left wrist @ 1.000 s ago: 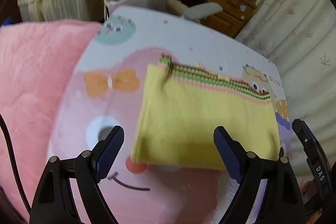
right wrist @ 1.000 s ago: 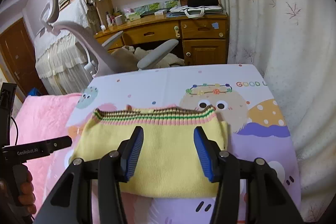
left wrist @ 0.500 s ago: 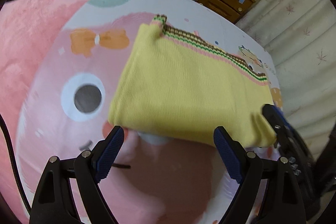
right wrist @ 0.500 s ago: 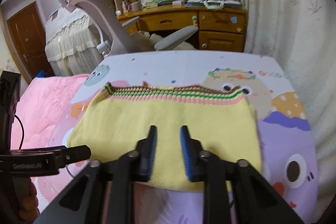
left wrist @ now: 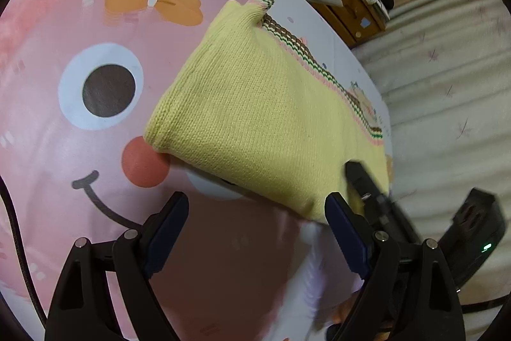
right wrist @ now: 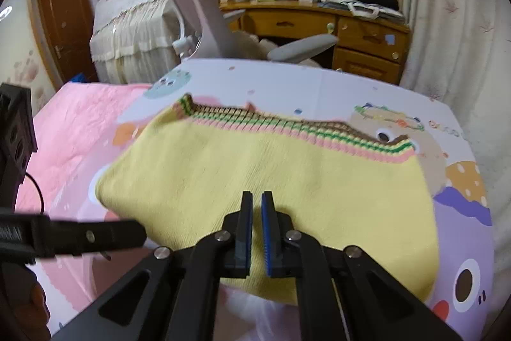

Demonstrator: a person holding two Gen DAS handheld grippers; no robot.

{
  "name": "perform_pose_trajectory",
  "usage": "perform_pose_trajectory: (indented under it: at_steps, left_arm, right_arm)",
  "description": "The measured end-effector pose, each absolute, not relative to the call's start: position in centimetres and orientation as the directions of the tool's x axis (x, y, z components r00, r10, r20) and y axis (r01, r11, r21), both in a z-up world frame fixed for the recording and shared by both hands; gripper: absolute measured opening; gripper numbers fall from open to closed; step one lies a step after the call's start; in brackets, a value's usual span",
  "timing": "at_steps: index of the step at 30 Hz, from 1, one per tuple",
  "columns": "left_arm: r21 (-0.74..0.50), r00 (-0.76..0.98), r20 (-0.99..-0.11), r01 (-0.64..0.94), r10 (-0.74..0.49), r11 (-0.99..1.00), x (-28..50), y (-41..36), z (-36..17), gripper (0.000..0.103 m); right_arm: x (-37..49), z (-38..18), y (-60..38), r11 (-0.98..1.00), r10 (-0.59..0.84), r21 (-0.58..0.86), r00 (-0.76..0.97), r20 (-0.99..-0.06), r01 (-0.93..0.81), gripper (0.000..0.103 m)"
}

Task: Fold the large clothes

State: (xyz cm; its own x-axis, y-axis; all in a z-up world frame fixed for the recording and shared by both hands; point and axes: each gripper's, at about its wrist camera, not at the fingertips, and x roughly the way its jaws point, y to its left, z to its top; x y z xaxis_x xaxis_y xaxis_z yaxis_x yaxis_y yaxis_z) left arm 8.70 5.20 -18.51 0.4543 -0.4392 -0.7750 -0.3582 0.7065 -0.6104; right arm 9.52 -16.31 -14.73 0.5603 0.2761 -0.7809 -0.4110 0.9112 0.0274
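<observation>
Bedroom, cartoon mat (right wrist: pixel 367 91) on bed. Sweater (right wrist: pixel 287 174) folded flat mid-mat. Right gripper (right wrist: pixel 257 213) nearly closed at sweater's near hem, grasp unclear. Left gripper (left wrist: pixel 255 213) wide, empty, just short of hem. Pinch all layers before lifting.

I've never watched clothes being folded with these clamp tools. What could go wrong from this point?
The right gripper is nearly shut low over the folded yellow sweater; whether it has caught any knit is unclear, so pulling might drag one layer or slip off. The left gripper is open just short of the near edge, so that side could sag or skew if lifted. The sweater lies on a smooth cartoon mat and may slide.
</observation>
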Motion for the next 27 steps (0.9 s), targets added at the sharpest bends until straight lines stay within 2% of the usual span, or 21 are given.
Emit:
perform_pose_trajectory:
  at_steps: [10,25,26,27]
  left_arm:
    - [-0.714,0.538,-0.684,-0.352,-0.493,0.606,9.7,5.5,-20.1,0.086]
    - [-0.787,0.678,-0.576,-0.310,-0.456,0.534,13.1,5.8,-21.0,0.086]
    - [-0.785,0.683,-0.578,-0.316,-0.447,0.532,13.4,5.8,-21.0,0.086]
    - [-0.781,0.683,-0.584,-0.328,-0.438,0.531,13.4,5.8,-20.9,0.080]
  right_arm:
    - [9.5,-15.6,-17.0,0.915,0.294,0.065,0.548,-0.783,-0.398,0.003]
    - [9.3,-16.0,-17.9,0.908,0.331,0.101,0.546,-0.770,-0.407,0.003]
    - [9.3,-16.0,-17.9,0.907,0.333,0.103,0.545,-0.769,-0.409,0.003]
    - [9.3,-16.0,-18.0,0.906,0.335,0.104,0.545,-0.768,-0.409,0.003]
